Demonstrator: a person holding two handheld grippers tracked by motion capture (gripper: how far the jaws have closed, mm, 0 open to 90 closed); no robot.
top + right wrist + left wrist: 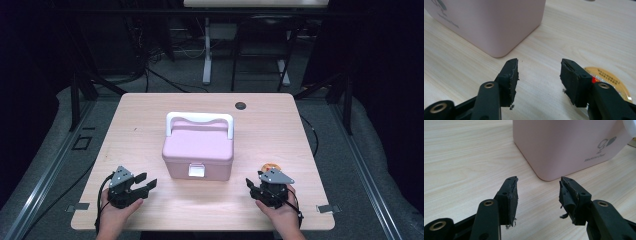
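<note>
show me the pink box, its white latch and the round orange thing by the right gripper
pink box (198, 145): high view, on its lid
white latch (196, 171): high view, middle of the front clasp
round orange thing (610, 80): right gripper view, on its printed top

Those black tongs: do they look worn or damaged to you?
Yes. The rubber pads on the left tongs are frayed, with shreds hanging off their lower edges, and the right tongs show similar ragged pads. The pink box sits square and closed on the table.
</note>
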